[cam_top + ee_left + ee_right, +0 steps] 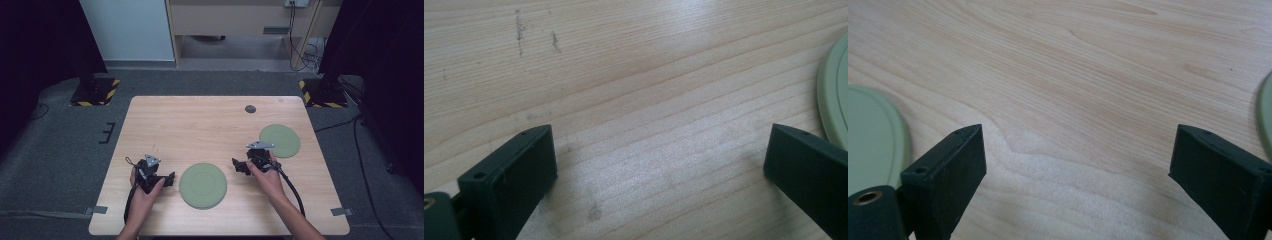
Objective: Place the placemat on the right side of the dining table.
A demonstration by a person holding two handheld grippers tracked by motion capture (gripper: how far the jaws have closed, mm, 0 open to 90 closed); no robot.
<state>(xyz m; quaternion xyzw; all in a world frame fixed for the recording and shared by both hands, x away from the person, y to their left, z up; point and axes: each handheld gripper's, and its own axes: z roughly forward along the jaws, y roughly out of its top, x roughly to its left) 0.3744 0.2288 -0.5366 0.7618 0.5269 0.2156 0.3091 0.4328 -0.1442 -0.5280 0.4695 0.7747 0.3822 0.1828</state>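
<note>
Two flat green plates lie on the light wood table (200,125): a larger near plate (202,185) at front centre and a far plate (280,140) to the right. My left gripper (152,172) is held low to the left of the near plate. It is open over bare wood (659,150), with the near plate's rim (836,95) at the right edge. My right gripper (257,161) sits between the two plates. It is also open (1075,150), nothing between its jaws. The near plate (873,135) shows on its left and a green rim (1265,115) on its right.
A small dark round disc (250,108) is set in the table near the far edge. Grey carpet surrounds the table, with black stands on yellow-striped bases (95,90) at the far left and far right. Cables trail on the floor at the right.
</note>
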